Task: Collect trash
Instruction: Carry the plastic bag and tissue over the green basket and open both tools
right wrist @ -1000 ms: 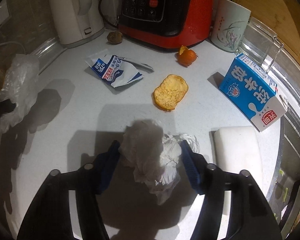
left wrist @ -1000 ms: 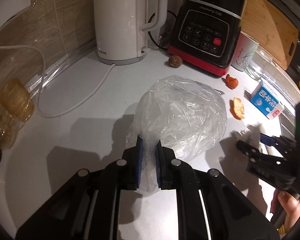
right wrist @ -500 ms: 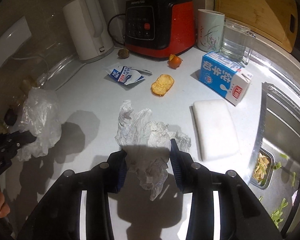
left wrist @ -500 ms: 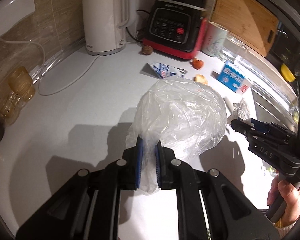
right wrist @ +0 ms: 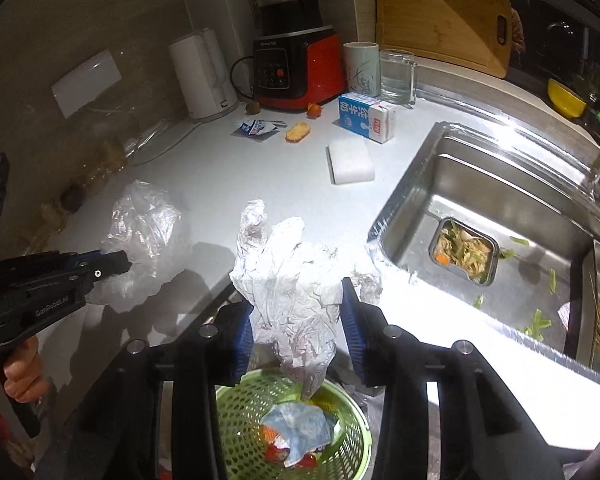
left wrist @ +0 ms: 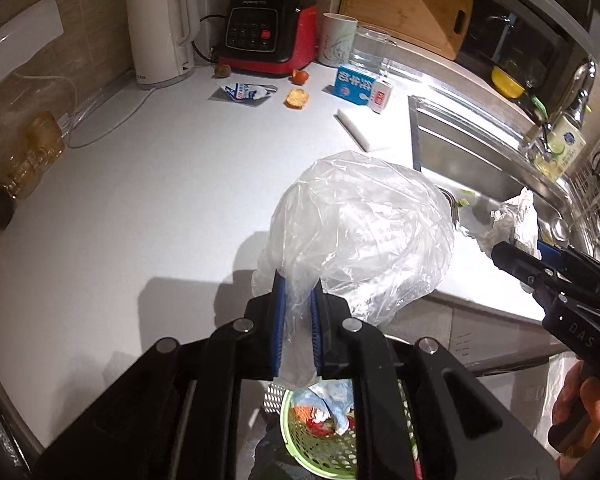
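Above the countertop's (left wrist: 148, 208) front edge, the left gripper (left wrist: 297, 292) pinches a puffed clear plastic bag (left wrist: 360, 236). The right gripper (right wrist: 298, 316) clamps crumpled white wrap (right wrist: 292, 284) directly over the green basket (right wrist: 236, 408) of scraps below the counter.

White kettle (left wrist: 162, 34), red blender (left wrist: 270, 32), wooden cutting board (right wrist: 440, 14), steel sink (right wrist: 500, 184)

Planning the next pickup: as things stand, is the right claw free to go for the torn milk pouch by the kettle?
Probably not yet. The right claw is shut on crumpled white paper above the green basket. The torn milk pouch lies unobstructed on the counter.
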The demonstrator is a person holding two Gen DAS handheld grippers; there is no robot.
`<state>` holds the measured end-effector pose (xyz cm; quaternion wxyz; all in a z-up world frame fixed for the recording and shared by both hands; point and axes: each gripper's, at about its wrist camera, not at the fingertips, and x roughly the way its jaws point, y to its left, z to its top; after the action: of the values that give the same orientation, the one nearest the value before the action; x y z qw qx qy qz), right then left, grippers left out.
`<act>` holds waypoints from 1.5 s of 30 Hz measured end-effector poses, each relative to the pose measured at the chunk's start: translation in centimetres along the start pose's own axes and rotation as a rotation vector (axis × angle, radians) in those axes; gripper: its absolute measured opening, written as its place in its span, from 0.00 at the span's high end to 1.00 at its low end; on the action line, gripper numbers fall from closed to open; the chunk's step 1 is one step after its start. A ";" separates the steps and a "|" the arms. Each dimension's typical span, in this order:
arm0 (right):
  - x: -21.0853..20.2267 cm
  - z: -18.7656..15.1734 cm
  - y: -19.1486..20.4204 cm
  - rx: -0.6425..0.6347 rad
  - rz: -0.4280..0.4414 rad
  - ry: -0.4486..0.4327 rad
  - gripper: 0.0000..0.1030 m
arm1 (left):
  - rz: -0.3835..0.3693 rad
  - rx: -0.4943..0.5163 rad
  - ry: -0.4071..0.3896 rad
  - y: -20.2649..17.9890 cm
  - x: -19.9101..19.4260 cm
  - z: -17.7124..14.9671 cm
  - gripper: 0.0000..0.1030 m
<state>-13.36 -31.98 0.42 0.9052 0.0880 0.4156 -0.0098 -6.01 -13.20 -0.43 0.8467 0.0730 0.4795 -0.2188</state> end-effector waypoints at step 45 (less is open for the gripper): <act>-8.4 -13.1 -1.6 0.043 0.001 0.060 0.57 | 0.000 0.096 0.218 -7.1 2.6 -16.2 0.20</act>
<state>-28.82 -31.81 -1.88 0.8902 0.1080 0.4422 -0.0155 -20.65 -14.89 -10.59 0.7850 0.1370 0.5577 -0.2322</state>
